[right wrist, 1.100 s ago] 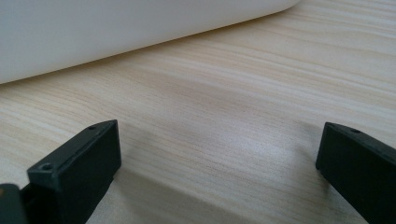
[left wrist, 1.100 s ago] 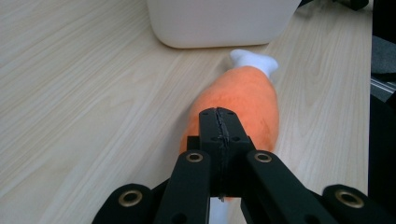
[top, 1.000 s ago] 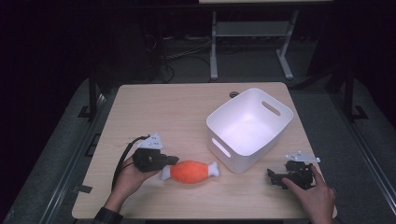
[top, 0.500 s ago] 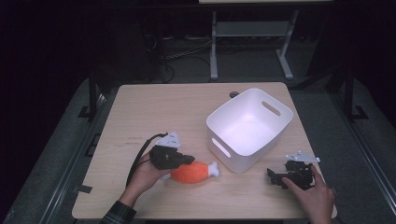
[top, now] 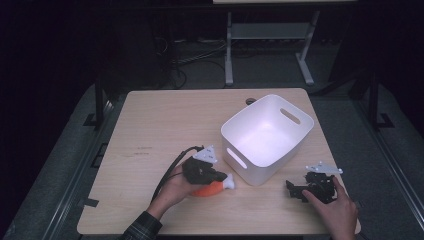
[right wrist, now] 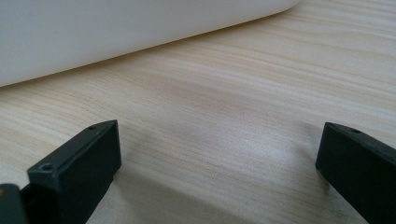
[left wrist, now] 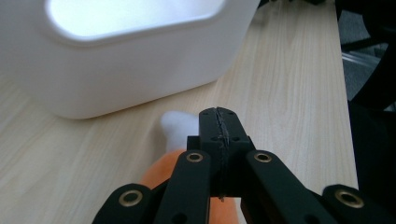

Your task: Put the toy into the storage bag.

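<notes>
Left gripper, jaws pressed together empty, rests atop the orange plush toy beside the white bin. Right gripper open, idle. Grasp and transfer remain.

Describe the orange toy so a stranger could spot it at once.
On the wooden table, find the white bin. Just beside its near left corner lies the orange toy, under the left hand-held gripper. It is the only orange thing, with a white knobbed end.

I see left gripper: black jaws, brass-ringed screws | top plate: grey, three-cornered | cable: black | left sleeve: dark plaid | right gripper: black
</notes>
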Demonstrator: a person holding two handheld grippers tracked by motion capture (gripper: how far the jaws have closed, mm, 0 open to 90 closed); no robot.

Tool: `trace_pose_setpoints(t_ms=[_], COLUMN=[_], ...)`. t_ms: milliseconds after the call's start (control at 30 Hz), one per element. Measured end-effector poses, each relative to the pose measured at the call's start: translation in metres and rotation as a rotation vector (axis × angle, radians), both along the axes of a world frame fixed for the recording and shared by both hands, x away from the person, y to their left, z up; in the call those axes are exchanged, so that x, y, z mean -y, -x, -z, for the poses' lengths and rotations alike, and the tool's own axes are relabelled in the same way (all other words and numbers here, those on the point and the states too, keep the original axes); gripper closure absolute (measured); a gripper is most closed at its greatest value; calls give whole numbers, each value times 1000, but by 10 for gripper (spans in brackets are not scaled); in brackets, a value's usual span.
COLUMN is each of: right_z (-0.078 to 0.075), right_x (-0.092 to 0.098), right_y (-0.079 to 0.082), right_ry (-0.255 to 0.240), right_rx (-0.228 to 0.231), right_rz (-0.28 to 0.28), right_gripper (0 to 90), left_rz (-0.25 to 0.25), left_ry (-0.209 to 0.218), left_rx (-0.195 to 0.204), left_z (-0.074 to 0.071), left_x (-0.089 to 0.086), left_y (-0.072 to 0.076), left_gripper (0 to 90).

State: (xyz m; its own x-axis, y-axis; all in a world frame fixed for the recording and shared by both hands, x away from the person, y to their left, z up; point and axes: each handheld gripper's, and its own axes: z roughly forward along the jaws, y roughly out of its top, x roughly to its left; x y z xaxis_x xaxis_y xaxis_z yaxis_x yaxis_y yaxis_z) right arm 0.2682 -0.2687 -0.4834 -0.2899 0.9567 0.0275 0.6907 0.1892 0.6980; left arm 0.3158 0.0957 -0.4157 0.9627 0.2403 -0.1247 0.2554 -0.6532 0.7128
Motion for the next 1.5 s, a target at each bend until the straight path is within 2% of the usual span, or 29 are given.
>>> trace_pose_setpoints(t_ms=[133,167,400,667,767,900,1033,1067,1200,1267,1367,1500], right_z=[0,0,0,0,0,0,0,0,0,0,0,0], right_x=[0,0,0,0,0,0,0,0,0,0,0,0], right_y=[0,0,0,0,0,0,0,0,0,0,0,0], right_ry=[0,0,0,-1,0,0,-1,-1,0,0,0,0], right_rx=[0,0,0,0,0,0,0,0,0,0,0,0], right_rz=[0,0,0,0,0,0,1,1,0,0,0,1], right_gripper=[0,0,0,0,0,0,0,0,0,0,0,0], left_rz=[17,32,41,-1,-5,-10,-12,-17,9,26,44,38], left_ry=[-33,-53,-110,-113,-127,-154,-165,-156,-128,-129,-151,-185], left_rx=[-1,3,11,-2,-3,21,15,11,-11,-19,-22,-4], left_z=[5,6,11,13,13,10,9,10,8,8,12,14], left_x=[10,14,25,21,21,22,23,23,24,27,33,35], left_y=[2,2,-1,-12,-14,-17,-20,-21,-18,-15,-13,-12], left_gripper=[897,897,897,898,897,898,898,897,898,898,898,898])
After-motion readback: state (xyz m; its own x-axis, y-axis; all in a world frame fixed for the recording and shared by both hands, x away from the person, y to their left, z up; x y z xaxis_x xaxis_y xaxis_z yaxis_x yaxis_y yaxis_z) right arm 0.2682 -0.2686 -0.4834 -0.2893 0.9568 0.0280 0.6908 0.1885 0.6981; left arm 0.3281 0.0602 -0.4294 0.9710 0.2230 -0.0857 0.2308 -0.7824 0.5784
